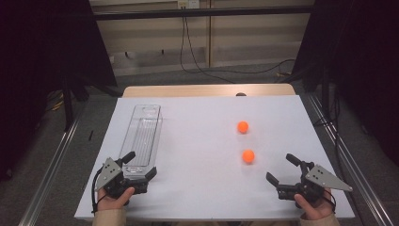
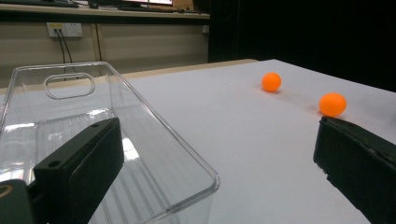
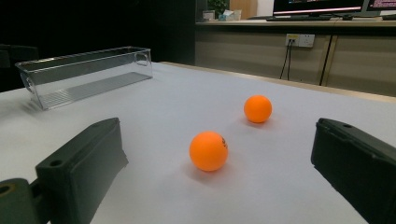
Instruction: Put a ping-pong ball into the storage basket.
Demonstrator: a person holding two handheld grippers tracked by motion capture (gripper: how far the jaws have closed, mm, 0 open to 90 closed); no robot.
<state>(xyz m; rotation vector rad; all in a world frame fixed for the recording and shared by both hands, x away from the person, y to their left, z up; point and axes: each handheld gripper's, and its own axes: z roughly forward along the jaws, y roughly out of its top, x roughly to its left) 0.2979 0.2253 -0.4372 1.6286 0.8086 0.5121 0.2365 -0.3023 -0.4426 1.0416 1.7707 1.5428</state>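
Observation:
Two orange balls lie on the white table: the nearer ball [image 1: 248, 156] [image 3: 208, 150] [image 2: 332, 104] and the farther ball [image 1: 243, 126] [image 3: 258, 108] [image 2: 271, 81]. A long clear plastic bin [image 1: 142, 136] [image 2: 70, 121] [image 3: 84, 74] lies empty at the left. My left gripper [image 1: 139, 165] [image 2: 219, 172] is open at the bin's near end, one jaw over the bin and the other outside its right wall. My right gripper [image 1: 282, 168] [image 3: 219, 172] is open at the front right, a short way behind the nearer ball, with nothing between its jaws.
The white table [image 1: 202, 141] ends in a wooden strip [image 1: 207, 90] at the far side. Cables [image 1: 197, 61] run across the floor beyond it. Metal rails [image 1: 51, 160] flank the table on both sides.

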